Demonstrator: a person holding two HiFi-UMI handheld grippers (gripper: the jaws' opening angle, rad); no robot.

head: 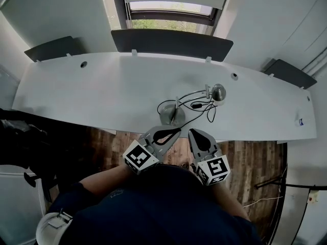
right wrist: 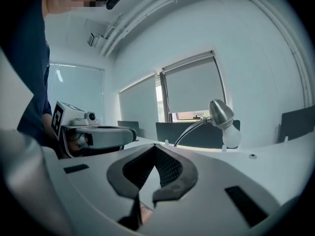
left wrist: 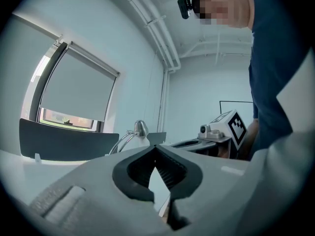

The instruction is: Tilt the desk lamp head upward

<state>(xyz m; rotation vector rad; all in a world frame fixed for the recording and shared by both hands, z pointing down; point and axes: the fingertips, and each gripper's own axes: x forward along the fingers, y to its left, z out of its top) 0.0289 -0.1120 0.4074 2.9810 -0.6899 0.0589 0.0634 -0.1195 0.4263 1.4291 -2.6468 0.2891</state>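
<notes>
The desk lamp stands near the front edge of the white desk point(head: 92, 93), with a round metal base point(head: 171, 116), a curved gooseneck and a small metal head point(head: 218, 92). Its black cable point(head: 196, 106) loops beside the base. My left gripper point(head: 176, 130) and right gripper point(head: 192, 132) hover side by side just short of the desk edge, both shut and empty. In the left gripper view the lamp head point(left wrist: 141, 128) rises beyond the closed left gripper point(left wrist: 156, 149). The right gripper view shows the lamp head point(right wrist: 220, 112) and its white bulb point(right wrist: 231, 136) pointing down, past the closed right gripper point(right wrist: 155, 147).
Dark divider panels point(head: 171, 42) line the desk's far edge, with a window behind them. Small cable holes point(head: 83, 64) dot the desktop. Wooden floor point(head: 255, 160) shows below the desk front. The person's dark-clothed torso point(head: 153, 208) fills the lower head view.
</notes>
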